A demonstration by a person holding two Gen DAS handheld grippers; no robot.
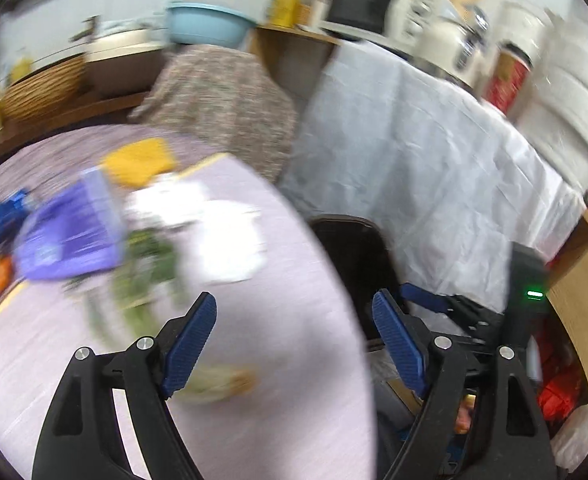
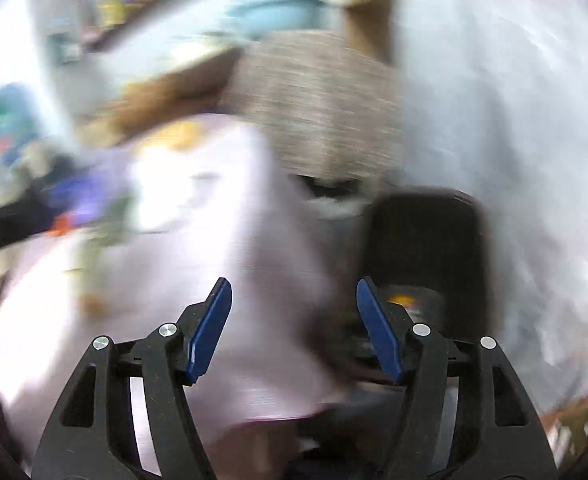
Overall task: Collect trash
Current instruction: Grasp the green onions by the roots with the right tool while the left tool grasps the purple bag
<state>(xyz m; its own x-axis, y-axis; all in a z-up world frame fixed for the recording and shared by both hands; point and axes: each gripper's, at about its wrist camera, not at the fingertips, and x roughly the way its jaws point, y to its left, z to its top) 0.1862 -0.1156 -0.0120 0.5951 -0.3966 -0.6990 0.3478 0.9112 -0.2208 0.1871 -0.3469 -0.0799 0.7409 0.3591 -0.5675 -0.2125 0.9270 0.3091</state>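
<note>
No writing can be read through the blur. The left gripper (image 1: 294,336) and right gripper (image 2: 294,328) both hang with jaws released and empty over the lilac table (image 1: 301,240), beside a black bin (image 1: 353,256) holding orange scraps. Trash lies on the table: a purple packet (image 1: 70,236), white wrappers (image 1: 214,232), green scraps (image 1: 146,264).

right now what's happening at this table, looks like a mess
A person is clearing trash with a handheld gripper in each hand. Both the left gripper and the right gripper are open and hold nothing. Litter remains on the lilac table: a purple packet, white paper, green scraps and a yellow item. A black bin stands beside the table.
</note>
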